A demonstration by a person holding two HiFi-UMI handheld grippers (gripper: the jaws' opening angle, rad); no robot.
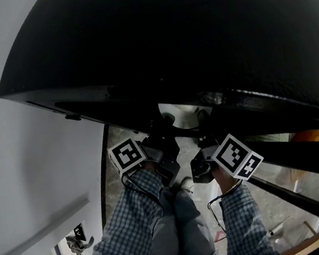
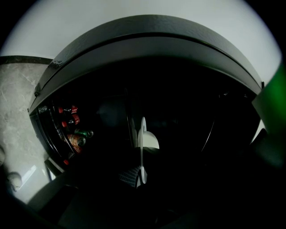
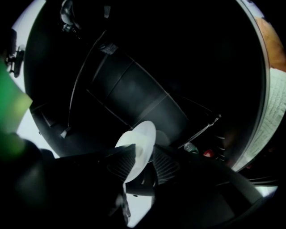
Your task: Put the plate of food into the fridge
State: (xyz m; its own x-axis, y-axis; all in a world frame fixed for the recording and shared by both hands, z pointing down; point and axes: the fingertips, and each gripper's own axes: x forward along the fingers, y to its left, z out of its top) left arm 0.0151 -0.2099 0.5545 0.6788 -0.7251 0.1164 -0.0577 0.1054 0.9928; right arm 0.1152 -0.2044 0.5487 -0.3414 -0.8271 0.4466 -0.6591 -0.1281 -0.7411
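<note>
The round white plate (image 3: 142, 134) sits inside the dark cavity of the black fridge (image 1: 164, 35), just beyond the tips of both grippers. From the head view a pale sliver of it shows under the fridge's top edge, between the 2 marker cubes. Whether it rests on a shelf cannot be told. A pale rounded mound of food (image 2: 152, 141) lies on 1 face of the plate.

The left gripper (image 2: 142, 176) has the plate by its near rim. The plate stands edge-on in that gripper's view, and 1 ribbed pad (image 2: 128, 175) lies flat against its left face. The other pad is lost in the dark.

The right gripper (image 3: 139, 159) has its jaws partly apart with the plate between them. Its left ribbed pad (image 3: 121, 161) lies along the plate. Its right ribbed pad (image 3: 166, 166) stands just clear, with a thin dark gap beside the rim, so this gripper does not clamp the plate.

At the left of the left gripper view, a rack of bottles (image 2: 71, 129) shows red caps and 1 green bottle. A pale marbled floor (image 2: 18, 103) lies further left. In the head view, blue checked sleeves (image 1: 131, 216) lead to both grippers, and a white wall (image 1: 30, 171) fills the left side.
</note>
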